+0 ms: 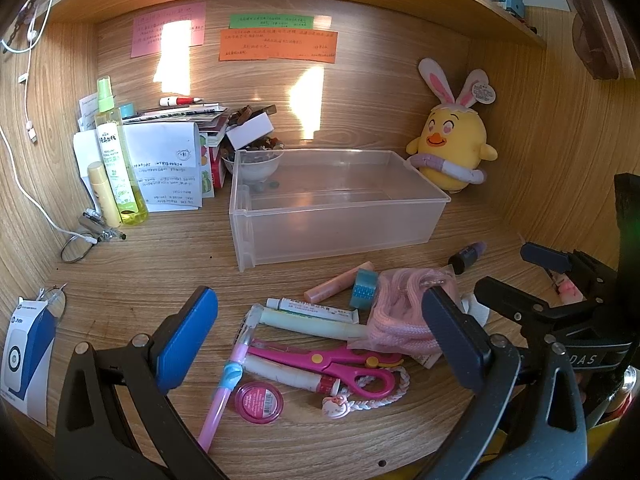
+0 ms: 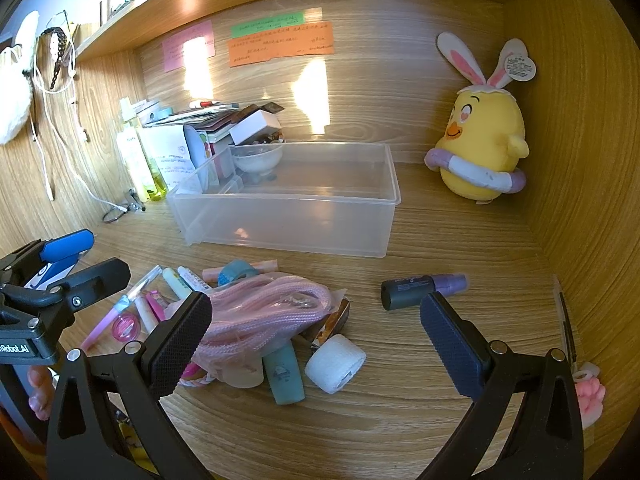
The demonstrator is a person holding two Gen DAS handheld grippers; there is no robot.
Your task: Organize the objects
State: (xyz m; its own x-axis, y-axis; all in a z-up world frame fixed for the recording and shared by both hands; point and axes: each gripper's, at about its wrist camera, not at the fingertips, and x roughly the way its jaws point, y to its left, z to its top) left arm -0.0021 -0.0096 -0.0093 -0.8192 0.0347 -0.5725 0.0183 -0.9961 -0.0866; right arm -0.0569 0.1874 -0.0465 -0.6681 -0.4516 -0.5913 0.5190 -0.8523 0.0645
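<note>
A clear plastic bin (image 1: 340, 216) (image 2: 288, 216) stands empty mid-desk. In front of it lies a loose pile: pink scissors (image 1: 336, 364), a pink pen (image 1: 228, 384), a round pink tin (image 1: 259, 402), a white tube (image 1: 316, 308), blue tape (image 1: 363, 289) and a bagged pink cord (image 1: 400, 312) (image 2: 264, 312). A white gauze roll (image 2: 335, 363), a teal tube (image 2: 285, 376) and a dark purple-capped bottle (image 2: 420, 288) lie nearer the right gripper. My left gripper (image 1: 320, 344) hangs open over the pile. My right gripper (image 2: 316, 340) is open too, above the gauze roll.
A yellow chick plush (image 1: 454, 148) (image 2: 480, 140) sits at the back right. Papers, a spray bottle (image 1: 118, 160) and a small bowl (image 1: 256, 164) crowd the back left. A blue-and-white box (image 1: 24, 356) lies at the left edge. Wooden side walls and a shelf enclose the desk.
</note>
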